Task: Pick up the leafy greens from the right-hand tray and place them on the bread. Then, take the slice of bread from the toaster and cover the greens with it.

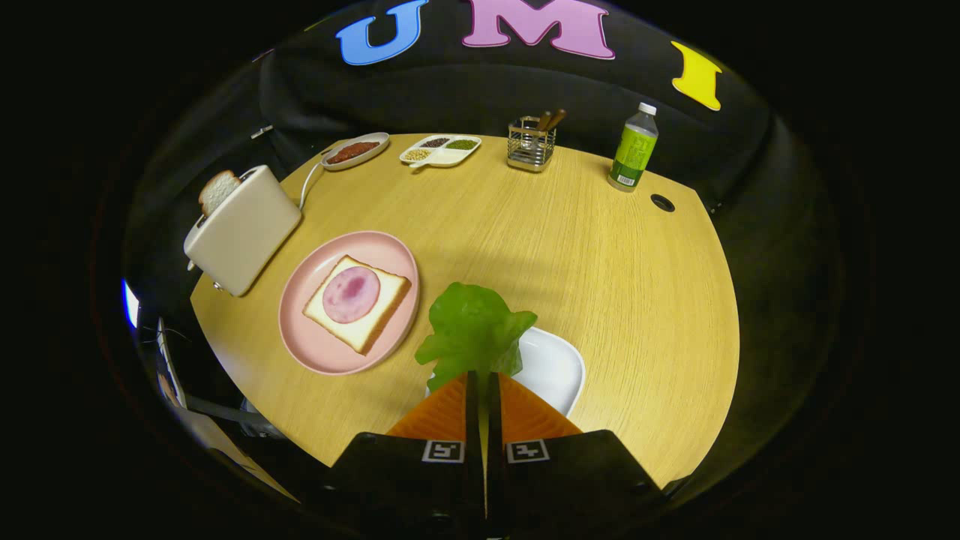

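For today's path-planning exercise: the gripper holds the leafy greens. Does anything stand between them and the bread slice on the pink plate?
Nothing visible does. The orange-fingered gripper is shut on the green leafy lettuce, held above the white tray. The square bread slice topped with round pink ham lies just beside it on the round pink plate, with bare wooden table between.

The gripper (482,379) shows at the bottom centre of the frame as two orange fingers (442,416), each a wedge that tapers forward to a narrow tip. Their upper faces carry fine ribbing. A thin dark slit runs between them, with a pale yellowish line low in it. Behind the fingers sit two black, blocky bodies with angled outer edges, one per side. Each body bears a small square marker, white with a black pattern, set right where the orange finger meets it.
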Action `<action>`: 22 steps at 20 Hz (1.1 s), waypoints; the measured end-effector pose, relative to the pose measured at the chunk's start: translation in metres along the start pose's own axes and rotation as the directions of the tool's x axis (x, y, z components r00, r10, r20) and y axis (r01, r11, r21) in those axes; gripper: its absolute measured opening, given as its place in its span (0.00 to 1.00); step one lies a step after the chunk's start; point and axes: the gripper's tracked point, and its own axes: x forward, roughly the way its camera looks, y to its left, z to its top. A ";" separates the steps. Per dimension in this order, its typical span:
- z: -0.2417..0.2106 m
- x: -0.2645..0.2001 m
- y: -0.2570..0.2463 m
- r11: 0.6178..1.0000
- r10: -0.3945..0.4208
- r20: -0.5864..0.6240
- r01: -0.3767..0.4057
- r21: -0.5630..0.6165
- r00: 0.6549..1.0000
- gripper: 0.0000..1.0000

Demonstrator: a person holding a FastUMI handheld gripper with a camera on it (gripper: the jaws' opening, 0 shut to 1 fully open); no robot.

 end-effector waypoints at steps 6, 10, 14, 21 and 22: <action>0.045 -0.012 0.059 0.996 0.081 0.055 -0.079 -0.047 0.995 0.06; 0.063 -0.003 0.102 0.987 0.139 0.048 -0.135 -0.085 0.989 0.06; 0.070 0.014 0.134 0.977 0.178 0.026 -0.174 -0.122 0.984 0.06; 0.079 0.036 0.151 0.973 0.186 0.018 -0.181 -0.144 0.982 0.06; 0.079 0.041 0.150 0.975 0.176 0.017 -0.171 -0.143 0.984 0.11</action>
